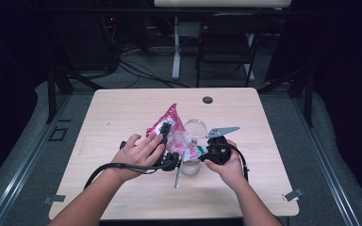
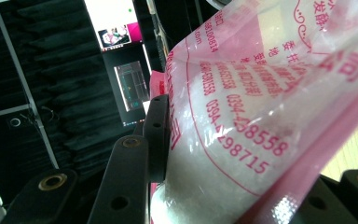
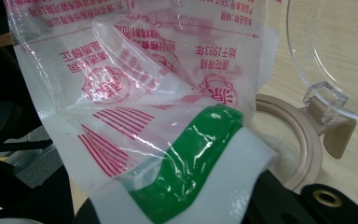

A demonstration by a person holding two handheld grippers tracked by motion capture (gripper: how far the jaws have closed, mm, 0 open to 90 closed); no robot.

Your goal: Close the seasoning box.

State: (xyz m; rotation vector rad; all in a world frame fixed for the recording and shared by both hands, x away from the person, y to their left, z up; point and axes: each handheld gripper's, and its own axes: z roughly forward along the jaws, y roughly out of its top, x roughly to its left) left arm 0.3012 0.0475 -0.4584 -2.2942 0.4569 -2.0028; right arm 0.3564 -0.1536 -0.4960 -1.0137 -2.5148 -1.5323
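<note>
A pink and clear plastic bag (image 1: 169, 120) of white granules hangs tilted above a clear jar (image 1: 192, 165) at the table's middle. My left gripper (image 1: 166, 136) is shut on the bag's full body; in the left gripper view one black pad (image 2: 158, 135) presses into the bag (image 2: 242, 121). My right gripper (image 1: 207, 151) is shut on the bag's flat end with the green band (image 3: 200, 149). The jar's beige rim (image 3: 303, 140) and its raised clear lid (image 3: 335, 56) lie just behind that end.
A thin grey metal strip (image 1: 178, 174) leans by the jar toward the front edge. A small dark round thing (image 1: 208, 100) lies near the wooden table's (image 1: 122, 108) far edge. A folding chair (image 1: 226, 42) stands beyond it.
</note>
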